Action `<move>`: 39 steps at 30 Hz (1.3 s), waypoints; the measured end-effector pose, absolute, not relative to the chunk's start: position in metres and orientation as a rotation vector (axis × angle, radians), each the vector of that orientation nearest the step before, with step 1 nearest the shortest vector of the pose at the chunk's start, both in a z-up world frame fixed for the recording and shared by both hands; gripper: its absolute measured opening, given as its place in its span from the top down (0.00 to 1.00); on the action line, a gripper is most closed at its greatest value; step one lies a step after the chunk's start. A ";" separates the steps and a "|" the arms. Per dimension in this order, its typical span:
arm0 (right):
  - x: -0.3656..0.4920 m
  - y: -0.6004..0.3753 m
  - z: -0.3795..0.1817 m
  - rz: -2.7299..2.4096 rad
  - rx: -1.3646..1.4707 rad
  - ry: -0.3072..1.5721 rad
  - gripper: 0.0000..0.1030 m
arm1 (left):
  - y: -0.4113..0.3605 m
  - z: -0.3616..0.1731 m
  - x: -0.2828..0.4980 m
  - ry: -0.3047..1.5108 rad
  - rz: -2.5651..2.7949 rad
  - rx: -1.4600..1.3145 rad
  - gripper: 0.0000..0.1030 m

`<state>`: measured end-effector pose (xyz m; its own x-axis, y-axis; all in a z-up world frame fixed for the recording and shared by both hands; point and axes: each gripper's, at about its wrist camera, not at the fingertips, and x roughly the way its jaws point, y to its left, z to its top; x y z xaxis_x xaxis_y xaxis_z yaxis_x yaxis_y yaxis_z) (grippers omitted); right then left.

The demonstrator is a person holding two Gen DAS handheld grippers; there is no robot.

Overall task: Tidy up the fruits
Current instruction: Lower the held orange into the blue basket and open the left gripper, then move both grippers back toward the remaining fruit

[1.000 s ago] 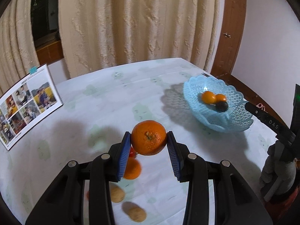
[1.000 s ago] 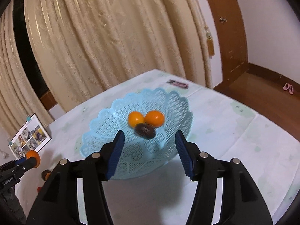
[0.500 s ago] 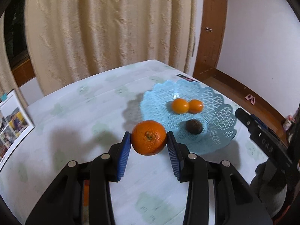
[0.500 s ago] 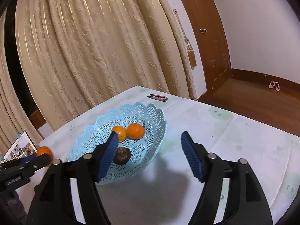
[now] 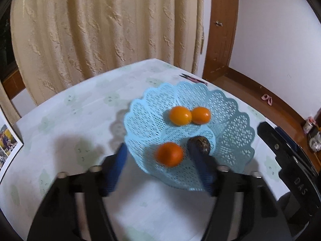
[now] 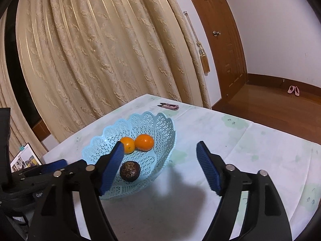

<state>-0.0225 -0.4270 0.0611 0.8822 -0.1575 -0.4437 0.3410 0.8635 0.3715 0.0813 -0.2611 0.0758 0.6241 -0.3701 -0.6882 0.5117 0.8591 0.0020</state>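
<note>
Since the earlier frame the orange (image 5: 169, 154) is released into the basket (image 5: 230, 108) at 6 o'clock; both the left gripper (image 5: 160, 168) and the right gripper (image 6: 160, 168) are opening, nothing clamped. Four fruits are placed; fruits left elsewhere cannot be seen.

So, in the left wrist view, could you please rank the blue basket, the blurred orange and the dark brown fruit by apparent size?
1. blue basket
2. blurred orange
3. dark brown fruit, partly hidden by a finger, so unsure.

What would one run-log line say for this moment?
left gripper: opening, orange released over basket | right gripper: opening, empty
</note>
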 end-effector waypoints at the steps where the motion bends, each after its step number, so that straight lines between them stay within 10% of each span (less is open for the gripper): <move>1: -0.023 -0.427 0.061 -0.271 0.458 0.408 0.21 | -0.259 0.077 0.082 0.736 -0.504 0.203 0.30; 13: -0.042 -0.425 0.072 -0.324 0.428 0.293 0.06 | -0.190 0.108 0.086 0.681 -0.370 0.127 0.12; 39: -0.040 -0.364 0.082 -0.178 0.308 0.373 0.04 | -0.034 0.083 0.071 0.753 -0.132 0.028 0.11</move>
